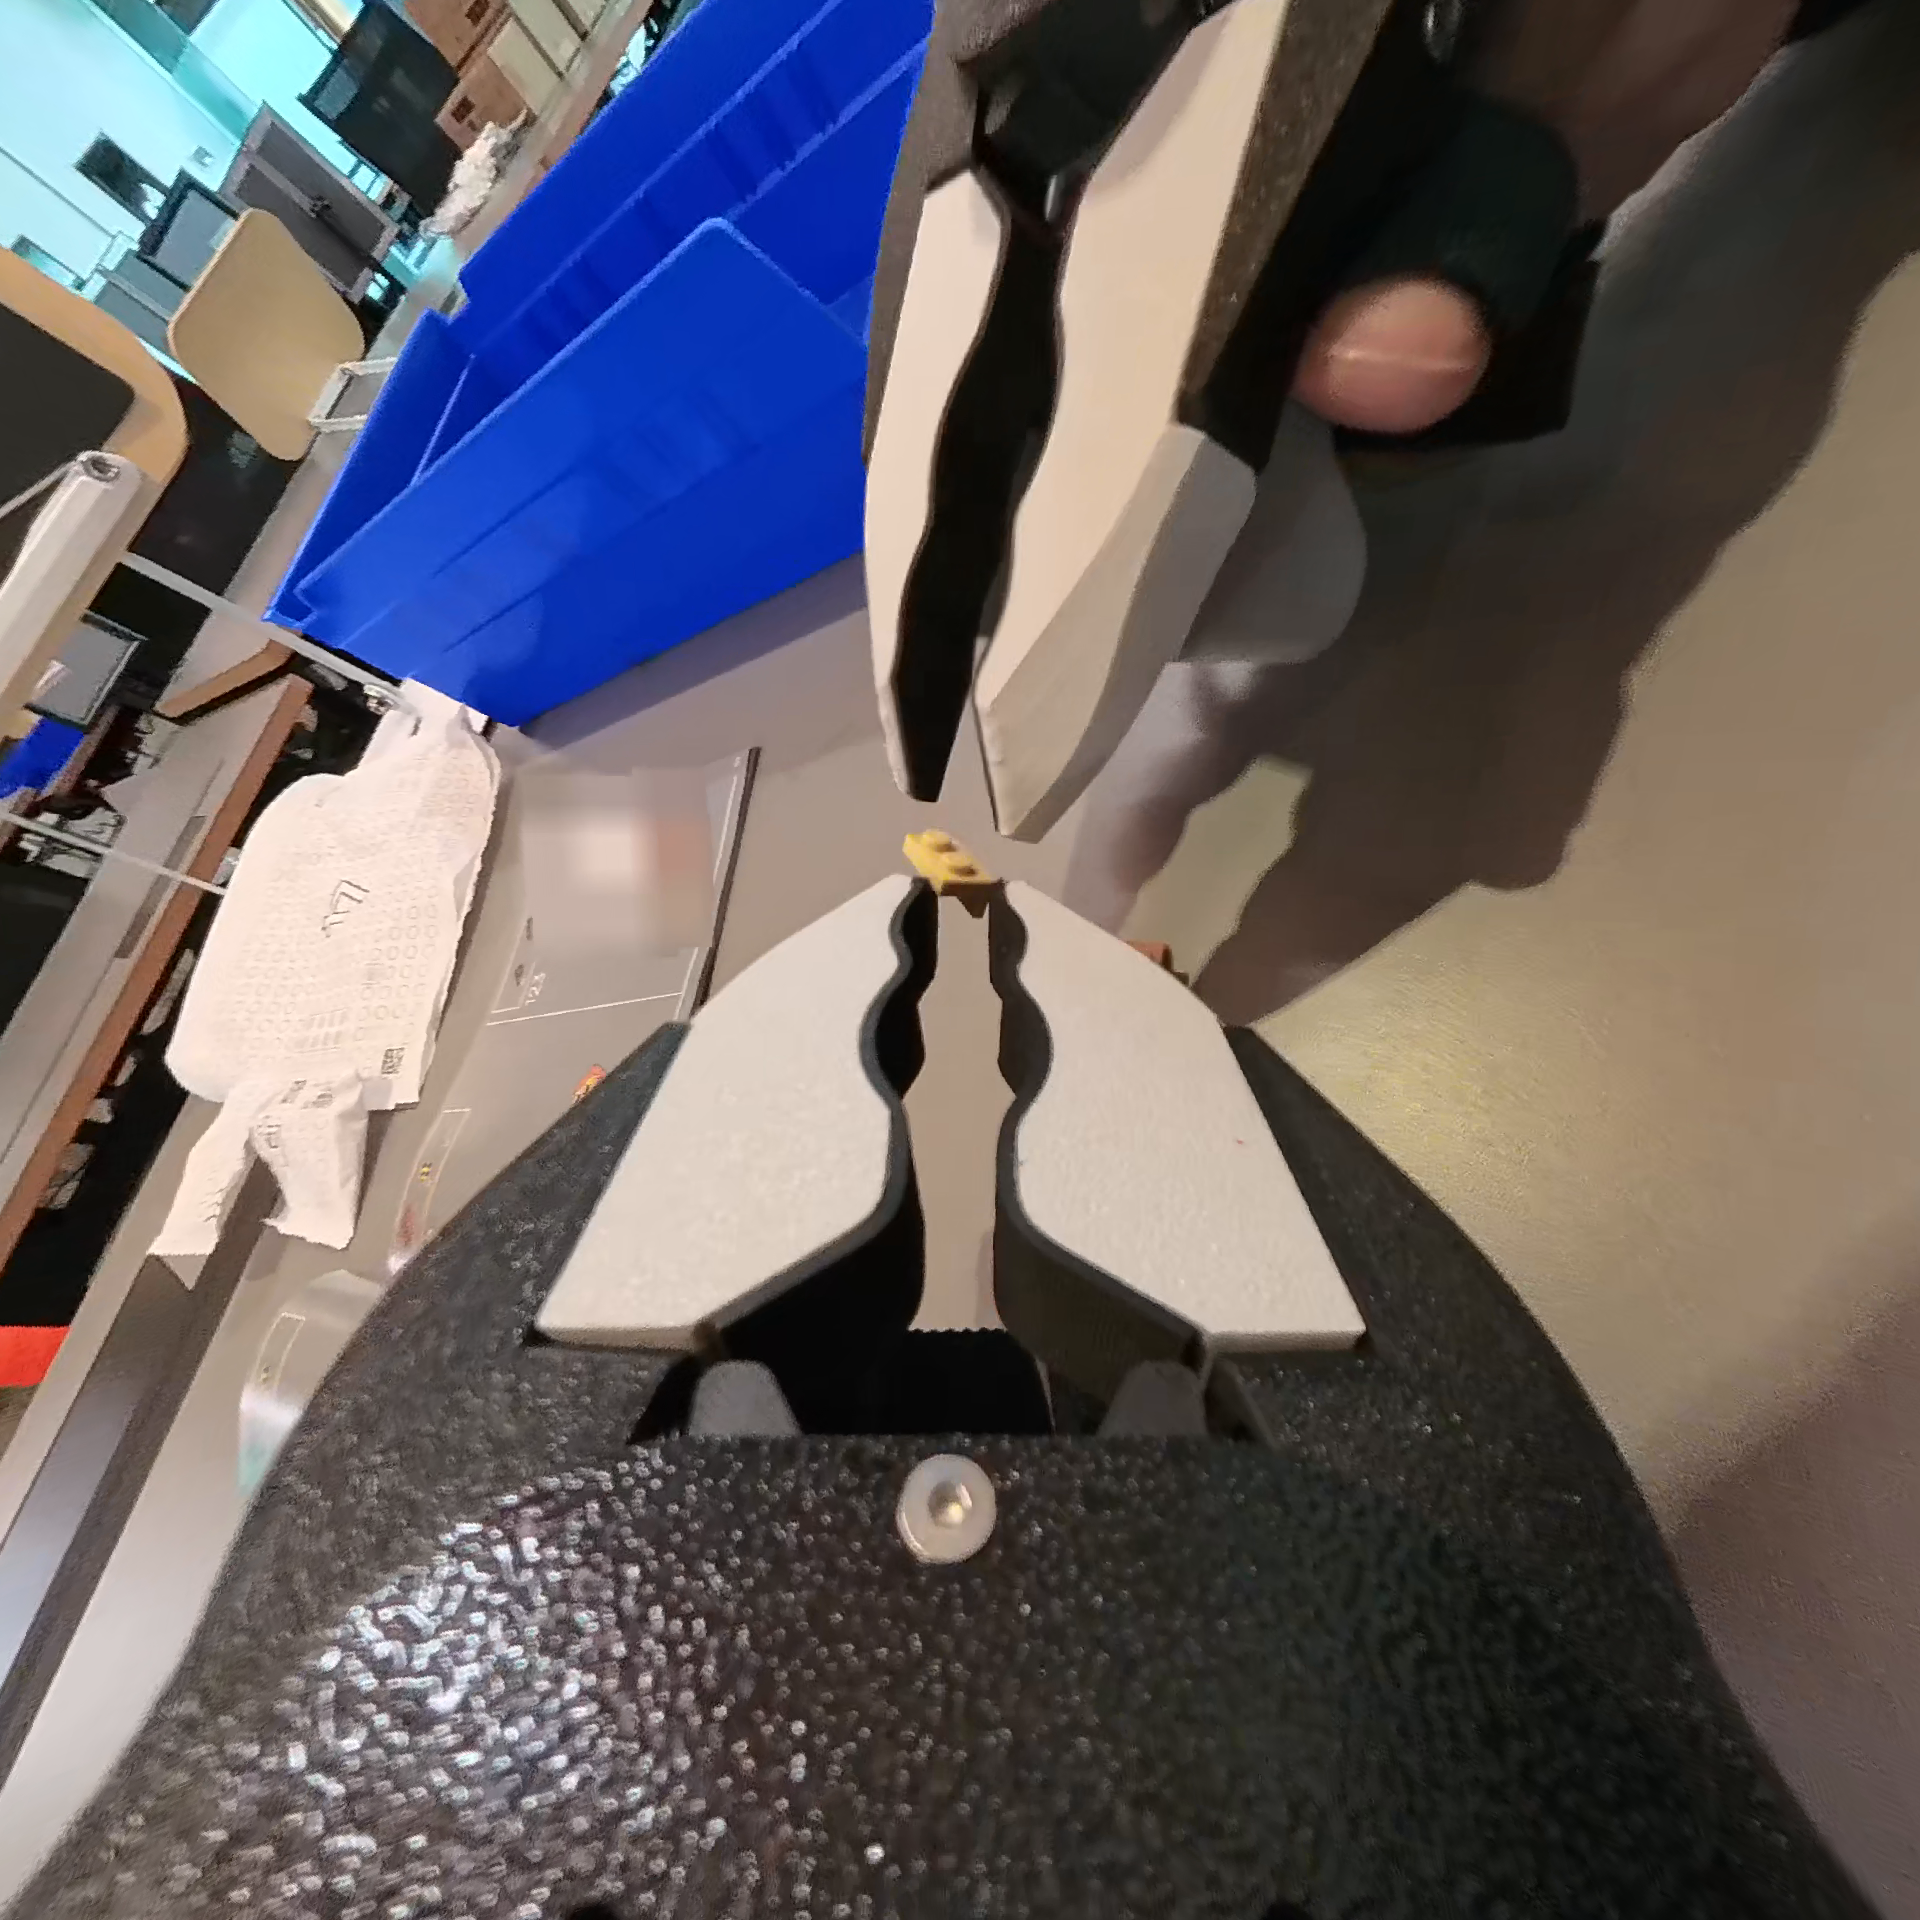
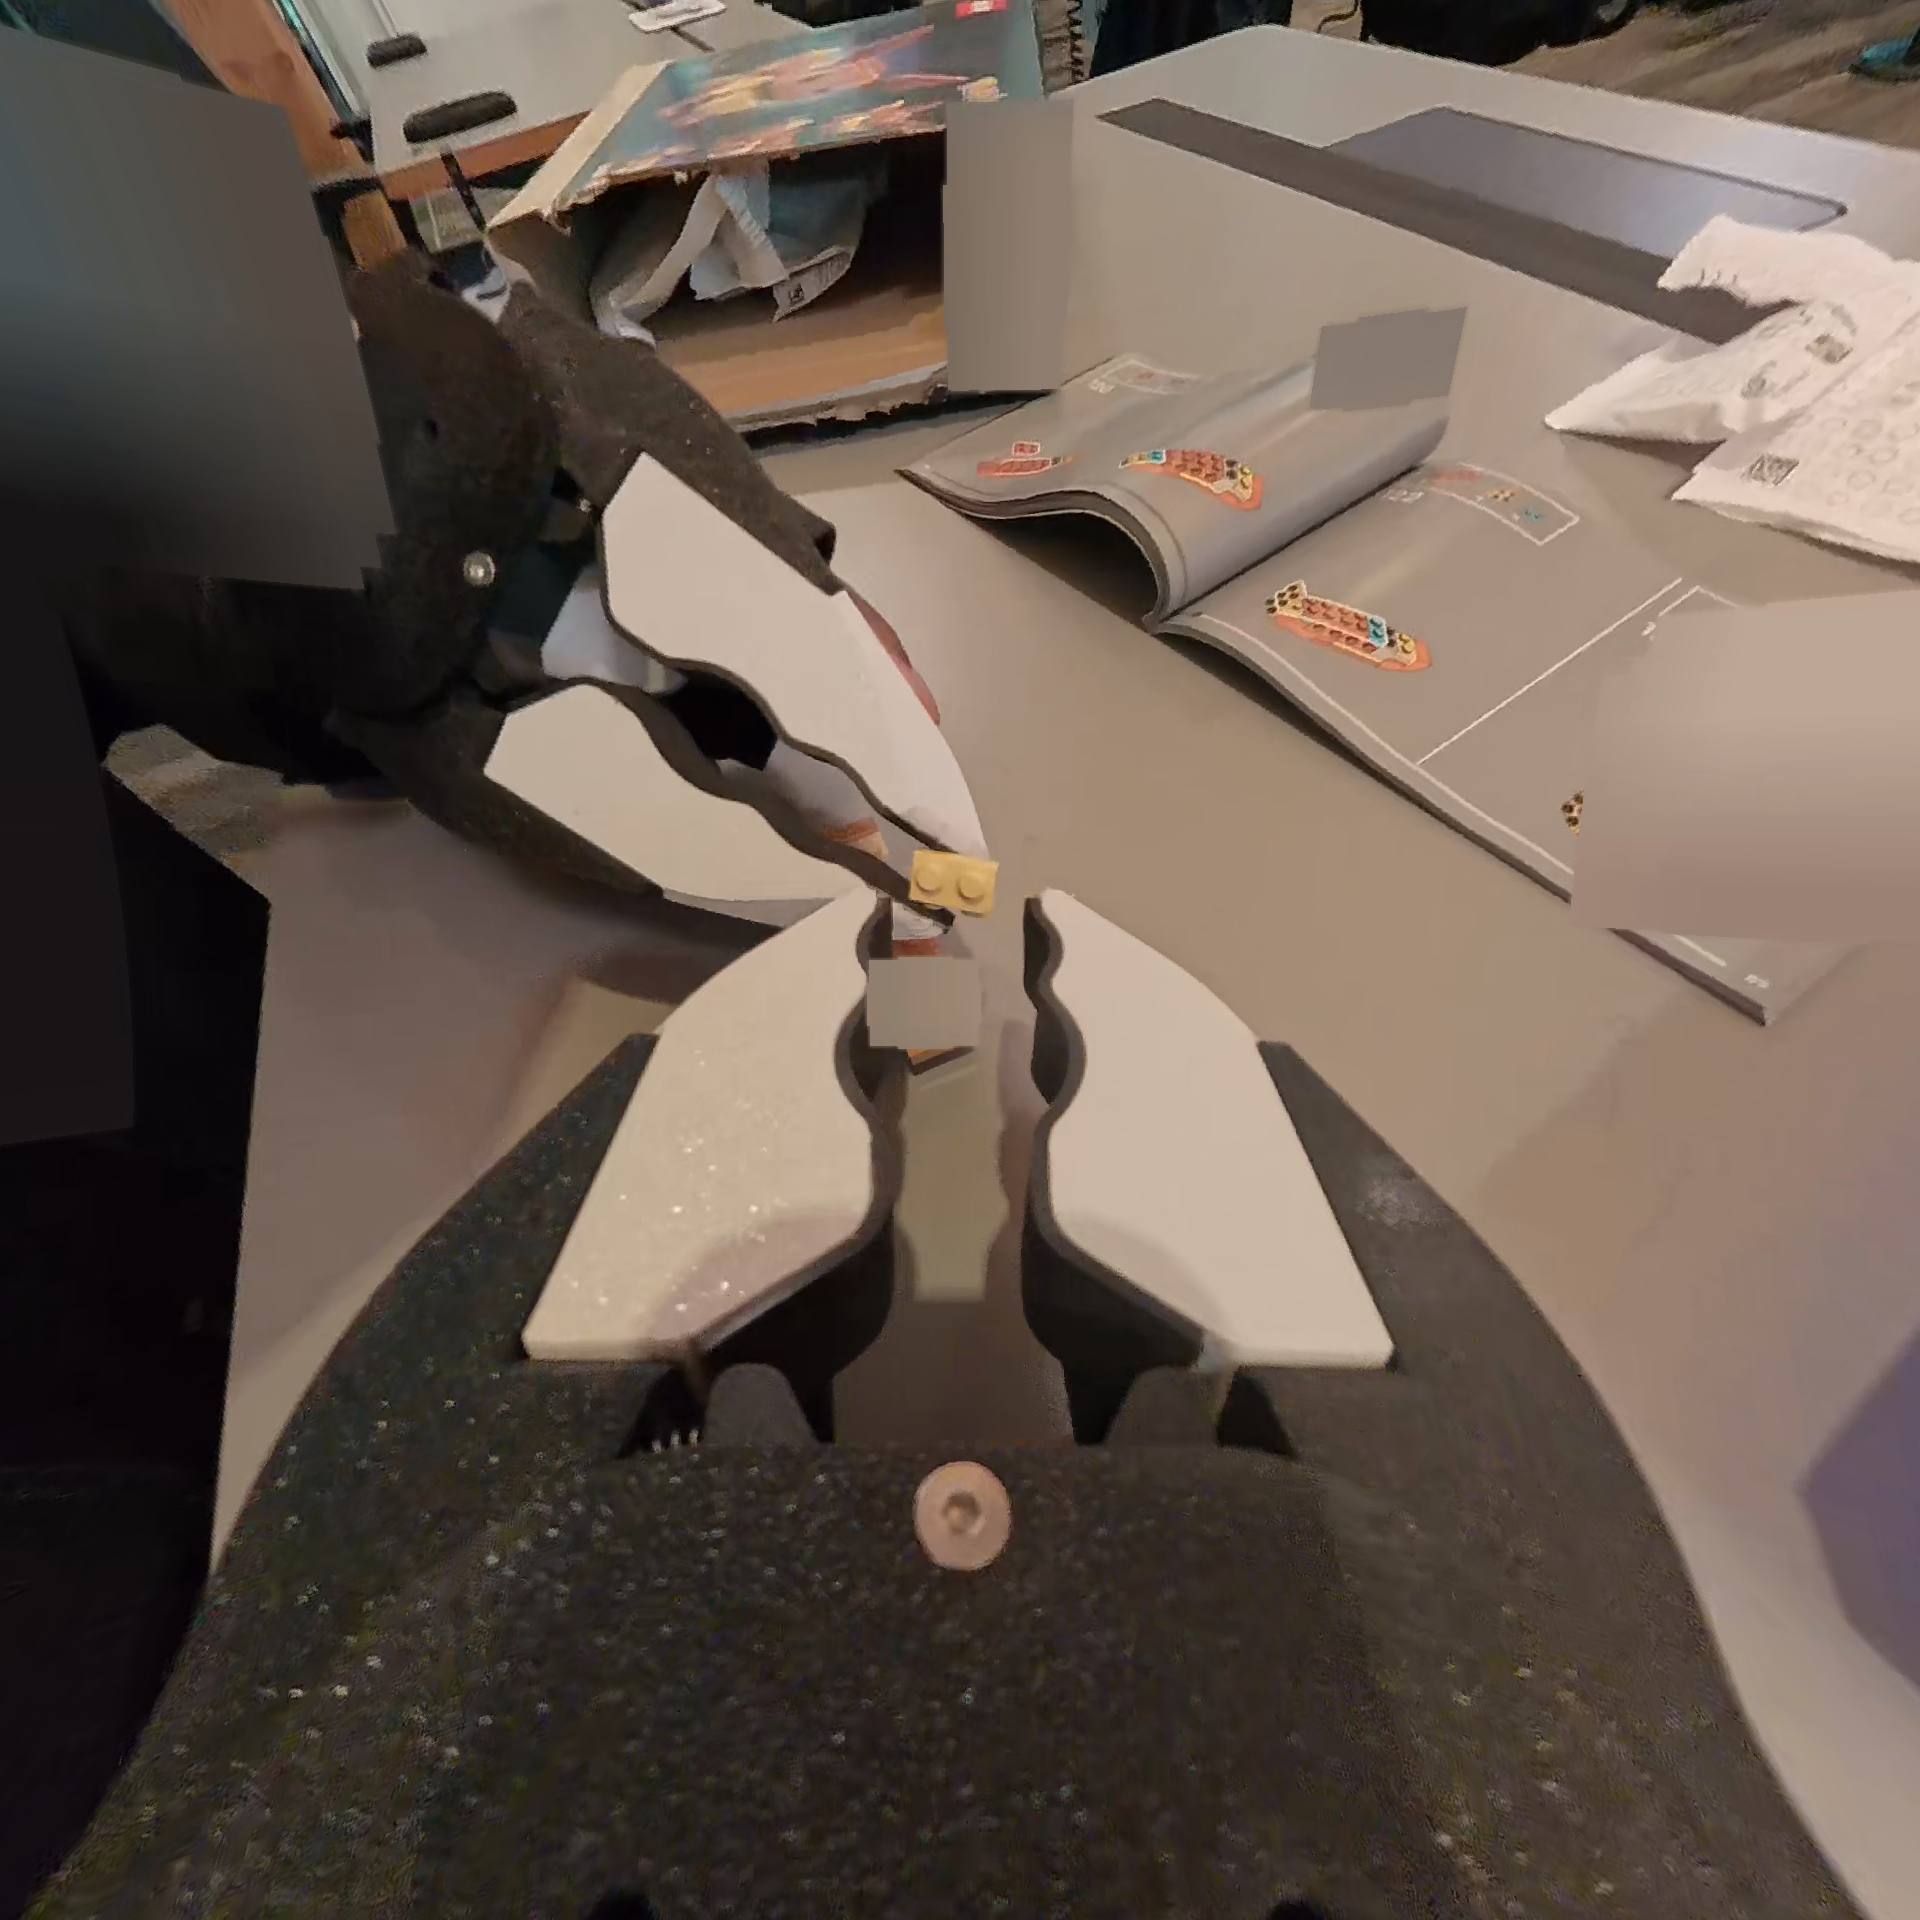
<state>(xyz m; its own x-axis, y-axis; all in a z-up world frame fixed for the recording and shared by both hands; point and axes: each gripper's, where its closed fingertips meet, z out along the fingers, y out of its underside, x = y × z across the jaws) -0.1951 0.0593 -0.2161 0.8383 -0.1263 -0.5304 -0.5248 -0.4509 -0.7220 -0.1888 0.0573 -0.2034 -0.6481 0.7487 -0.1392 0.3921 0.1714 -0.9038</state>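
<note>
My left gripper (image 1: 954, 891) is shut on a small tan two-stud plate (image 1: 951, 862), pinched at the very fingertips and held above the grey table (image 1: 1558, 1039). The right wrist view shows the same: the left gripper (image 2: 935, 883) reaches in from the left with the tan plate (image 2: 954, 883) sticking out of its tips. My right gripper (image 2: 956, 904) is open. Its fingertips (image 2: 1039, 909) stand on either side of the plate, just short of it, without touching. In the left wrist view the right gripper (image 1: 966, 805) points down at the plate from above.
Blue bins (image 1: 644, 416) stand along the table's far side, with a printed white paper bag (image 1: 343, 966) beside them. An open instruction booklet (image 2: 1299, 540), a torn cardboard box (image 2: 790, 208) and more white bags (image 2: 1808, 395) lie beyond the grippers. Left and right tips are no more than a few centimetres apart.
</note>
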